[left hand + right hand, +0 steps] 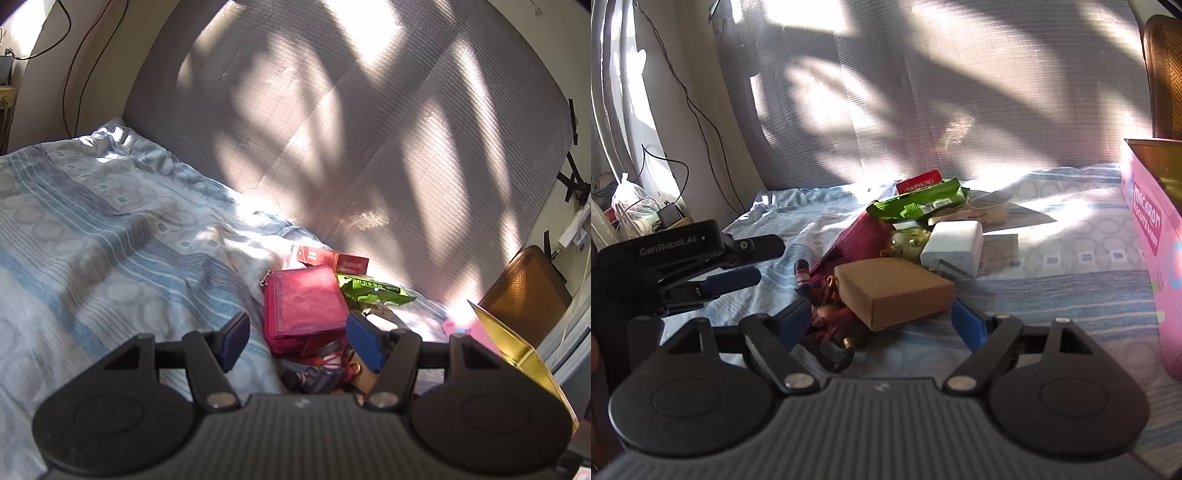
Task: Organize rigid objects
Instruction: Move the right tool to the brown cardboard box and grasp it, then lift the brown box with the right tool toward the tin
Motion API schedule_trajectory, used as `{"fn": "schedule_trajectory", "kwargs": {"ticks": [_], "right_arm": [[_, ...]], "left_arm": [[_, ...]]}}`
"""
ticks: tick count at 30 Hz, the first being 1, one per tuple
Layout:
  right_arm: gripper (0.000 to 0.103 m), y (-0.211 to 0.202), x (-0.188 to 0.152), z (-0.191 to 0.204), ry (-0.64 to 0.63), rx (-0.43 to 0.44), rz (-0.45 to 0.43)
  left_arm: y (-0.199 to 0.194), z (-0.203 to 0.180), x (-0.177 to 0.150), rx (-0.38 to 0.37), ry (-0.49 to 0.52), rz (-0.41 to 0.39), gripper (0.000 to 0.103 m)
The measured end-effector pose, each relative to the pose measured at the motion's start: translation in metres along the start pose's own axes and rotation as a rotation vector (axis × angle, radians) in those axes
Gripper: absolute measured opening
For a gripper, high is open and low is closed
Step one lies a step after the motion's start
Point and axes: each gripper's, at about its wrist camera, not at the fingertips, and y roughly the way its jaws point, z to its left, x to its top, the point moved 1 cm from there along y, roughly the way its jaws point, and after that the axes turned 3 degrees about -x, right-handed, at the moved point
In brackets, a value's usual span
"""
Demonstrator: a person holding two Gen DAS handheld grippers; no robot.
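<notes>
Indoors, sunlit: blue-striped bedsheet (pixel 1052 295) against grey woven headboard (pixel 923 92). Mid-bed pile: brown cardboard box (pixel 892 295), magenta wallet (pixel 304 302). Left gripper (pixel 297 341), right gripper (pixel 882 325) both gape, empty.

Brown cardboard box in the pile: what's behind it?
Behind the brown cardboard box sit a white box, a greenish-gold ornament and a green packet. The box hides their lower parts.

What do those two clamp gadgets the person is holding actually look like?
Both are matte black plastic. The right gripper and the left gripper each have a ribbed grey-black body, two round discs, silver rivets on angled links, and blue padded fingertips. In the right wrist view, the left one's side reads "GenRobot.AI" in white. No cables or sleeves show.
</notes>
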Motion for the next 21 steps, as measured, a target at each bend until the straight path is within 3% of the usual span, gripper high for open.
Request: {"fn": "schedule_trajectory", "kwargs": {"ticks": [5,9,10,11,21], "right_arm": [[0.094,0.029,0.011,-0.003,-0.065,0.014,0.062],[0.096,0.05,0.013,-0.007,-0.043,0.088,0.154],[0.085,0.049,0.013,-0.006,-0.045,0.1,0.143],[0.082,0.048,0.012,-0.004,-0.052,0.097,0.141],[0.075,-0.015,-0.017,-0.02,-0.069,0.049,0.105]], "left_arm": [[0.003,-0.003,-0.002,-0.004,0.02,0.014,0.059],[0.005,-0.008,-0.004,-0.004,0.046,0.018,0.059],[0.005,-0.009,-0.004,-0.002,0.051,0.019,0.059],[0.006,-0.009,-0.005,0.001,0.055,0.02,0.059],[0.005,-0.014,-0.007,-0.012,0.096,0.017,0.061]]}}
